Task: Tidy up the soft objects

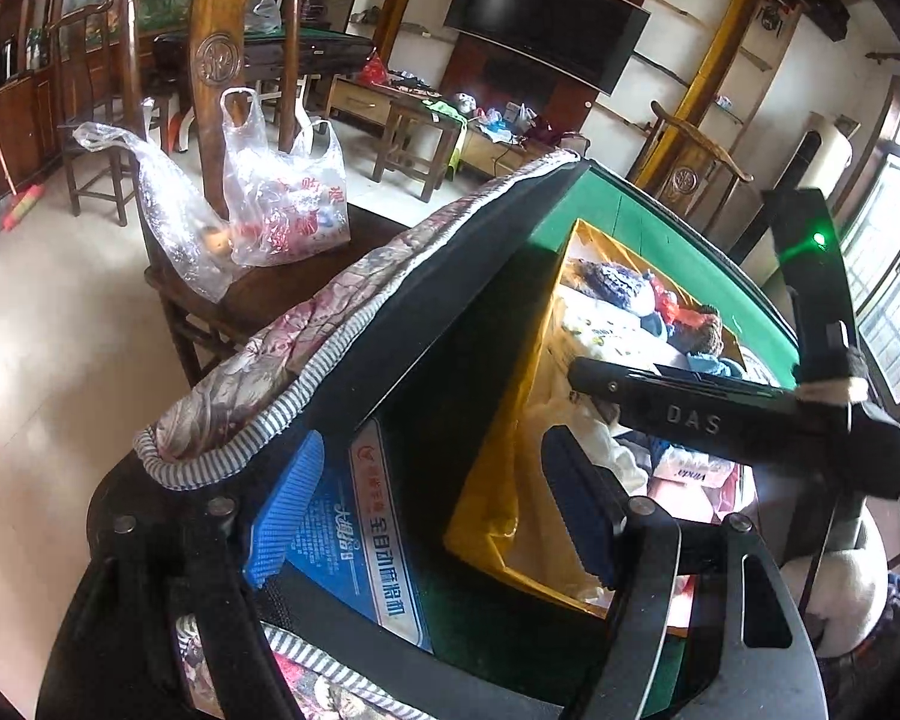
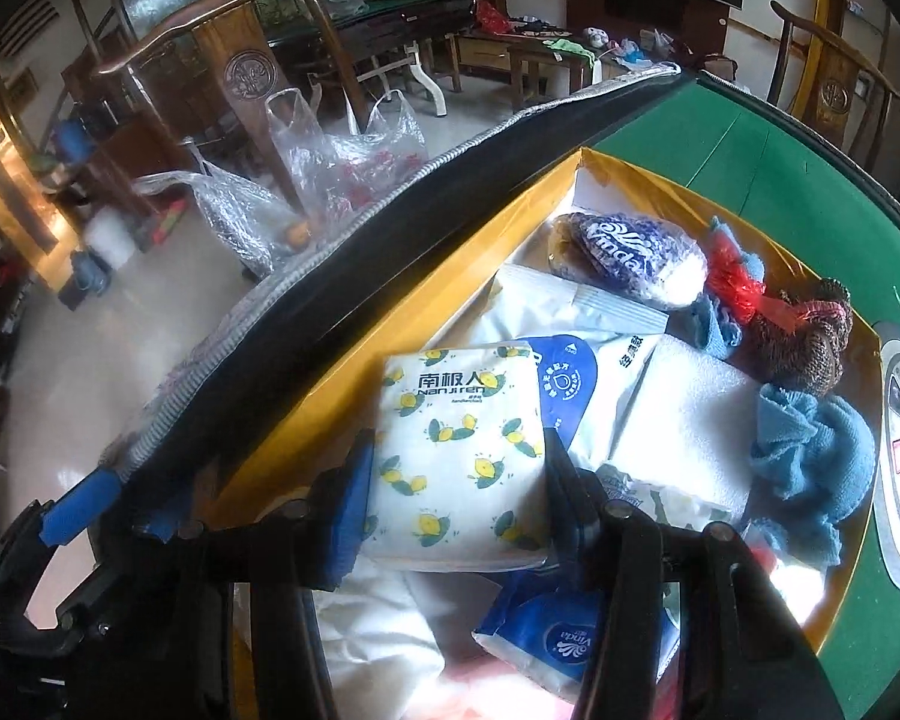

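Note:
A yellow box (image 2: pixel 390 312) on the green table (image 2: pixel 720 138) holds several soft things: tissue packs, blue cloths (image 2: pixel 810 450), a brown knit item (image 2: pixel 810 342). My right gripper (image 2: pixel 450 480) is shut on a white tissue pack with a lemon print (image 2: pixel 456 450), over the box. My left gripper (image 1: pixel 426 510) is at the table's near edge, its blue pads (image 1: pixel 288 516) spread wide on either side of the box's near wall (image 1: pixel 492 480). The right gripper's black body (image 1: pixel 732 420) shows in the left wrist view, over the box.
A floral quilted cover with a striped edge (image 1: pixel 282 354) hangs over the table's rim. A wooden chair (image 1: pixel 222 60) with two clear plastic bags (image 1: pixel 282 192) stands just left of the table. A second chair (image 2: pixel 834 90) is at the far side.

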Demonstrator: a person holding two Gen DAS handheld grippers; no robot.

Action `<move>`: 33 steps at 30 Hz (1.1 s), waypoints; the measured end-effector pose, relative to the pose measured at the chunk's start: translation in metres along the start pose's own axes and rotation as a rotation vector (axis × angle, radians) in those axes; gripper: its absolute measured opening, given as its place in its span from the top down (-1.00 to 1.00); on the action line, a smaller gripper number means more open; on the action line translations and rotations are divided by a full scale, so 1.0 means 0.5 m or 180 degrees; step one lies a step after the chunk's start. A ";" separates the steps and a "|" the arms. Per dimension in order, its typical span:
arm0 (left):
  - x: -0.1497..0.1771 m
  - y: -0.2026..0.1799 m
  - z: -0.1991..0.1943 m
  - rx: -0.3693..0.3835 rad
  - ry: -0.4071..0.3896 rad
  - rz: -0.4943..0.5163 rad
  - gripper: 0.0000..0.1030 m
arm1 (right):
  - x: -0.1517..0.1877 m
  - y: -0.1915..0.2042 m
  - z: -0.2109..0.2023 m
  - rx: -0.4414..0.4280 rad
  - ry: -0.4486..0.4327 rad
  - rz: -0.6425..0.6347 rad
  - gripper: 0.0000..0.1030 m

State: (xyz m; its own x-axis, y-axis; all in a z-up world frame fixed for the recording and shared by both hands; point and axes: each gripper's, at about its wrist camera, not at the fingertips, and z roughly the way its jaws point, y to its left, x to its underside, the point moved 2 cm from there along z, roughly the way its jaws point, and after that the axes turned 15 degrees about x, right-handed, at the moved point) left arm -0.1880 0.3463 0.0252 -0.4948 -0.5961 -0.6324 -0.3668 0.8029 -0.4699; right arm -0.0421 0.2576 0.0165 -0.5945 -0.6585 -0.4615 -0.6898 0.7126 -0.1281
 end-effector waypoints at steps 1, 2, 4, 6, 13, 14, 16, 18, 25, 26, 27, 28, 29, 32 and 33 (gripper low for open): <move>0.000 -0.002 -0.002 -0.0014 -0.0007 0.0026 -0.46 | 0.002 0.003 0.004 0.0030 0.0029 -0.0017 0.08; 0.000 -0.005 -0.003 -0.0029 -0.0015 0.0048 -0.46 | 0.007 0.001 0.005 0.0051 0.0055 -0.0025 0.08; -0.001 -0.007 -0.003 -0.0040 -0.0030 0.0066 -0.46 | 0.018 -0.008 0.000 0.0054 0.0075 -0.0010 0.08; -0.001 -0.009 -0.001 -0.0045 -0.0023 0.0069 -0.46 | 0.025 -0.016 -0.005 0.0060 0.0083 0.0006 0.08; 0.004 -0.022 -0.002 -0.0053 0.0014 0.0118 -0.46 | 0.026 -0.023 -0.001 0.0099 0.0141 0.0007 0.07; 0.003 -0.024 -0.004 -0.0057 0.0010 0.0126 -0.46 | 0.026 -0.021 0.000 0.0117 0.0146 -0.0007 0.05; 0.002 -0.027 -0.008 -0.0062 -0.0005 0.0134 -0.46 | 0.024 -0.015 0.003 0.0149 0.0172 -0.0034 0.02; 0.002 -0.029 -0.012 -0.0071 -0.0013 0.0142 -0.46 | 0.026 -0.014 0.004 0.0166 0.0192 -0.0047 0.01; 0.006 -0.037 -0.022 -0.0129 -0.0002 0.0163 -0.46 | 0.033 -0.033 -0.043 -0.0124 0.0094 0.0122 -0.04; 0.006 -0.037 -0.023 -0.0134 0.0003 0.0152 -0.46 | 0.033 -0.033 -0.054 -0.0157 0.0047 0.0128 -0.04; 0.006 -0.038 -0.023 -0.0134 0.0009 0.0142 -0.46 | 0.035 -0.034 -0.069 -0.0190 -0.0011 0.0127 -0.05; 0.008 -0.040 -0.024 -0.0136 0.0015 0.0136 -0.46 | 0.036 -0.036 -0.082 -0.0219 -0.0069 0.0122 -0.08; 0.008 -0.042 -0.024 -0.0137 0.0023 0.0131 -0.46 | 0.037 -0.037 -0.096 -0.0248 -0.0127 0.0117 -0.09; 0.009 -0.052 -0.030 -0.0123 0.0024 0.0149 -0.46 | 0.043 -0.057 -0.144 -0.0251 -0.0340 0.0161 -0.10; 0.009 -0.054 -0.033 -0.0123 0.0017 0.0167 -0.46 | 0.046 -0.067 -0.158 -0.0230 -0.0407 0.0188 -0.10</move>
State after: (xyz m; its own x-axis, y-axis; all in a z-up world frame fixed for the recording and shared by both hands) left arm -0.1933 0.3219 0.0450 -0.5182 -0.5533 -0.6522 -0.3704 0.8325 -0.4119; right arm -0.0651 0.1996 0.0795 -0.5805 -0.5765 -0.5750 -0.6859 0.7268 -0.0362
